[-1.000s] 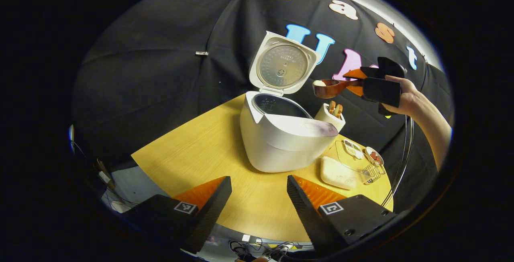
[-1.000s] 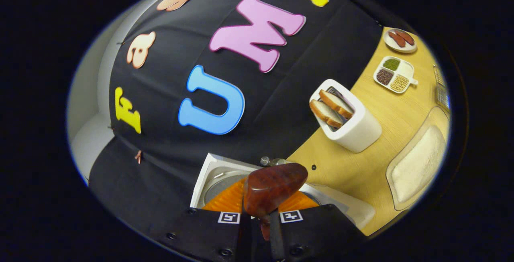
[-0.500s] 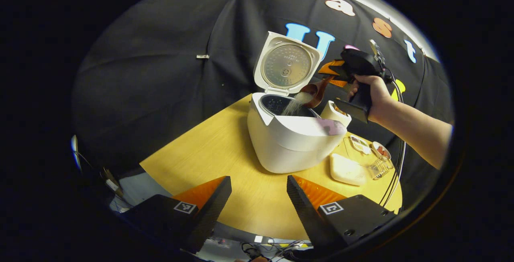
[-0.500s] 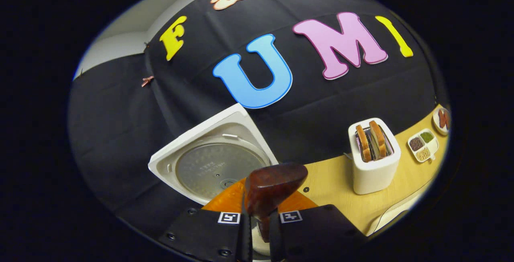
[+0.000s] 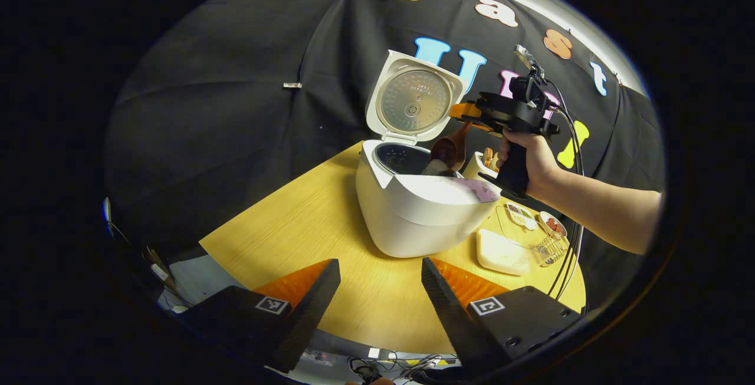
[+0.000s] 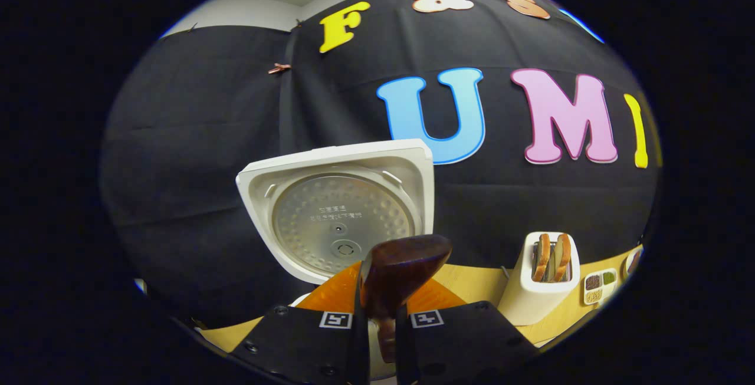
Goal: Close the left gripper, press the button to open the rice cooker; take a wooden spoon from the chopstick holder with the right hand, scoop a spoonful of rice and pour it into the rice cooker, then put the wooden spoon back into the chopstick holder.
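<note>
Tipped further since a second ago, your wooden spoon (image 5: 449, 148), clamped in right jaws, empties into the open rice cooker (image 5: 419, 202); left jaws parted; return pending.

I see a black cloth wall (image 6: 194, 137) ahead of my tongs, a wooden table (image 5: 307, 220) below.

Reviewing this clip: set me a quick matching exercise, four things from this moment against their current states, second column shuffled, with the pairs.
1. rice cooker lid
2. wooden spoon
3. left gripper
4. toaster

a. fingers spread apart
b. standing open
c. holds two bread slices
d. tipped over the pot, clamped in the right gripper

Pairs: 1-b, 2-d, 3-a, 4-c
</note>
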### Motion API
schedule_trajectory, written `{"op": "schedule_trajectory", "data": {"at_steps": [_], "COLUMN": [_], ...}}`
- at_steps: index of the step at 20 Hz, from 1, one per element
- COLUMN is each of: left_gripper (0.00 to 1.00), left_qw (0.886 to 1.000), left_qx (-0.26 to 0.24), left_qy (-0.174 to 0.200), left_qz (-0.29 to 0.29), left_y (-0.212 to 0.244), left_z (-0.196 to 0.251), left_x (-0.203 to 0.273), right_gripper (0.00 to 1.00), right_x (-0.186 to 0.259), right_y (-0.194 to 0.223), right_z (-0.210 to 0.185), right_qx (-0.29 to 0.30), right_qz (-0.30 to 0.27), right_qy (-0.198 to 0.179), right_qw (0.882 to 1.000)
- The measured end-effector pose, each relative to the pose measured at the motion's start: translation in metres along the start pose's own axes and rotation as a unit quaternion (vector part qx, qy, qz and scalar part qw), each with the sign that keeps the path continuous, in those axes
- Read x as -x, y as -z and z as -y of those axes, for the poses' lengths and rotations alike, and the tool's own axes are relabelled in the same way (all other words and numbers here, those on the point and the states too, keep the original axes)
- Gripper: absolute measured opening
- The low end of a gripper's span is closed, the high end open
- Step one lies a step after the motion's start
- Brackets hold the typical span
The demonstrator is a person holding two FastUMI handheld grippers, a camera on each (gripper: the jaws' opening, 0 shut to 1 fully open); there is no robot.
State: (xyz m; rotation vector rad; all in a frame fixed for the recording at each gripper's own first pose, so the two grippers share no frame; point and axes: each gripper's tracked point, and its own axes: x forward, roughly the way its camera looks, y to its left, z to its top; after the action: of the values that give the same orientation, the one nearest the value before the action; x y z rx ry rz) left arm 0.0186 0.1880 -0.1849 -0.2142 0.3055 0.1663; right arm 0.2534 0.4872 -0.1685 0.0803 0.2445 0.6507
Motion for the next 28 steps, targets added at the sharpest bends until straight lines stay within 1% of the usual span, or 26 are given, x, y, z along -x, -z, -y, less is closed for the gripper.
{"op": "schedule_trajectory", "data": {"at_steps": [2,4,5,6,7,8,9,10,11,14,17,20,21,22,23,26,28], "left_gripper": [0.96,0.96,0.98,0.96,0.96,0.96,0.96,0.96,0.96,0.96,0.96,0.96,0.96,0.96,0.96,0.96,0.96], "left_qw": [1.0,1.0,1.0,1.0,1.0,1.0,1.0,1.0,1.0,1.0,0.999,0.999,0.999,0.999,0.999,0.998,0.998], "left_qx": [-0.002,-0.004,-0.005,-0.005,-0.005,-0.005,-0.005,-0.007,-0.01,-0.023,-0.032,-0.038,-0.039,-0.039,-0.041,-0.051,-0.052], "left_qy": [-0.004,-0.006,-0.007,-0.008,-0.007,-0.007,-0.006,-0.005,-0.005,-0.005,-0.001,0.007,0.011,0.018,0.025,0.032,0.038], "left_qz": [-0.003,0.003,0.005,0.006,0.007,0.007,0.007,0.008,0.01,0.015,0.021,0.021,0.022,0.024,0.025,0.021,0.018], "left_y": [0.003,-0.002,-0.003,-0.003,-0.002,-0.001,0.0,0.0,-0.001,-0.004,-0.007,-0.007,-0.008,-0.009,-0.01,-0.01,-0.009], "left_z": [-0.001,0.0,0.0,0.0,0.001,0.003,0.005,0.007,0.01,0.017,0.03,0.048,0.054,0.063,0.072,0.093,0.109], "left_x": [0.002,0.005,0.006,0.007,0.007,0.008,0.009,0.01,0.011,0.016,0.018,0.02,0.021,0.02,0.02,0.015,0.014], "right_gripper": [0.21,0.2,0.21,0.21,0.21,0.17,0.21,0.17,0.21,0.21,0.21,0.21,0.17,0.17,0.2,0.21,0.21], "right_x": [0.002,0.005,0.007,0.01,0.013,0.014,0.016,0.018,0.019,0.029,0.046,0.073,0.083,0.093,0.103,0.138,0.162], "right_y": [0.001,0.007,0.01,0.012,0.015,0.019,0.02,0.02,0.019,0.001,-0.024,-0.051,-0.06,-0.069,-0.077,-0.094,-0.1], "right_z": [-0.012,-0.02,-0.025,-0.032,-0.038,-0.044,-0.047,-0.05,-0.054,-0.049,-0.03,0.003,0.018,0.032,0.047,0.096,0.136], "right_qx": [0.03,0.072,0.093,0.112,0.126,0.137,0.144,0.143,0.136,0.101,0.055,0.006,-0.002,-0.007,-0.014,-0.035,-0.033], "right_qz": [0.008,0.003,0.002,0.003,0.001,0.0,-0.002,-0.003,-0.003,0.005,0.016,0.029,0.033,0.04,0.046,0.061,0.07], "right_qy": [-0.03,-0.046,-0.053,-0.062,-0.07,-0.076,-0.079,-0.082,-0.084,-0.078,-0.061,-0.039,-0.03,-0.021,-0.013,0.014,0.039], "right_qw": [0.999,0.996,0.994,0.992,0.989,0.988,0.986,0.986,0.987,0.992,0.996,0.999,0.999,0.999,0.999,0.997,0.996]}}
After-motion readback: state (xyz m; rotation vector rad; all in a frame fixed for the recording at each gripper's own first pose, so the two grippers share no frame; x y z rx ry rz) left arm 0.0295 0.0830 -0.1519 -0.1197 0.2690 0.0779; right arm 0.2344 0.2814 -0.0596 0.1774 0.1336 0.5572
